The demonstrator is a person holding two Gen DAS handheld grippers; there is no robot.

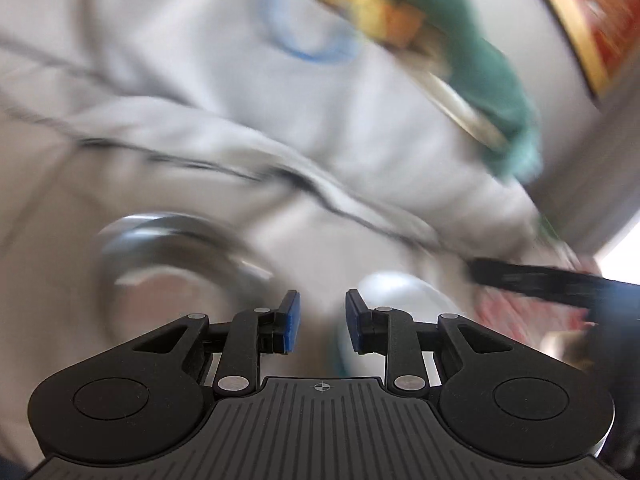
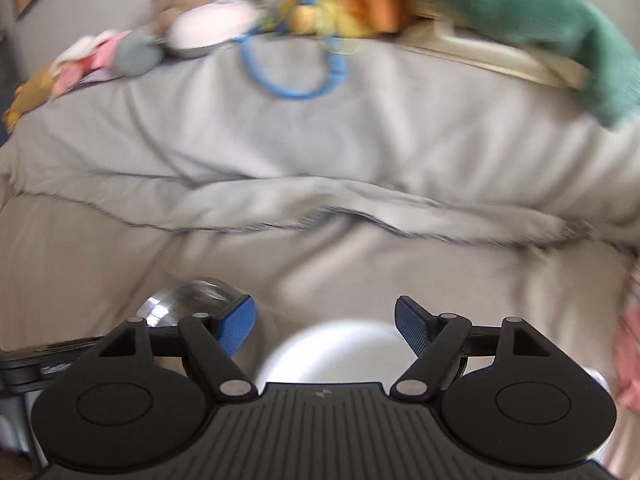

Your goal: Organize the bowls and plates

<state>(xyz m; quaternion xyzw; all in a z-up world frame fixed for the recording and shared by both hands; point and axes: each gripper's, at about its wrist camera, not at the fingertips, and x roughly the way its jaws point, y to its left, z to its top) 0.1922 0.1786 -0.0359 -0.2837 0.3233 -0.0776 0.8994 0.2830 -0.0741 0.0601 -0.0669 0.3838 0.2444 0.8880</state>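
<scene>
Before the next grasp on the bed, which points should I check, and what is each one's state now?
1. Right claw open, empty: ok.
2. Left claw open, empty: ok.
3. White bowl between the right claw's fingers: ok, though not yet touched.
4. Steel bowl free of the left claw: ok.
5. Sharp view: not ok, both are blurred.
6. Bowls sit level on the blanket: cannot tell.

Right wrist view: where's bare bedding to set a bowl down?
The grey blanket is bare between the blue ring and its folded hem. The sheet ahead of the white bowl is free too. Toys crowd the far edge; the steel bowl sits left.
</scene>
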